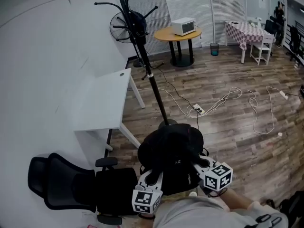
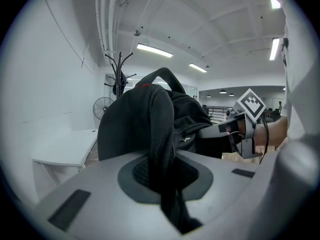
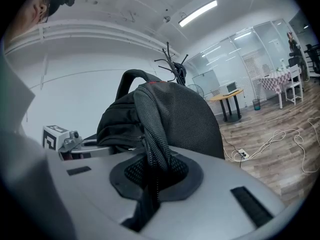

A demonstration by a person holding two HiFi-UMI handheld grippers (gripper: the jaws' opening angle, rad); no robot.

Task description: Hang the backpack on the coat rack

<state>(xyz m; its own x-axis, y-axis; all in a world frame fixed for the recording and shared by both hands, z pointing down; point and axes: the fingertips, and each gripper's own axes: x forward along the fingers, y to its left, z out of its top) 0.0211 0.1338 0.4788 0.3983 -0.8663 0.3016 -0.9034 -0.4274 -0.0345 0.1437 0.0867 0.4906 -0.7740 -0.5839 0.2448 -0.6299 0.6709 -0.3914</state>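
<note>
- Left gripper [image 2: 165, 176] is clenched on a mesh strap [image 2: 162, 129]; right gripper [image 3: 152, 173] is clenched on the other strap [image 3: 152, 134].
- Coat rack [image 1: 153, 82] stands far, right of the white desk [image 1: 102, 103].
- Backpack [image 1: 172, 152] is held up near, between both grippers.

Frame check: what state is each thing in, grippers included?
Backpack: held up between both grippers, not yet hung.
Left gripper: shut on a shoulder strap.
Right gripper: shut on the other shoulder strap.
Coat rack: upright, backpack not on it.
Microwave: door shut.
</note>
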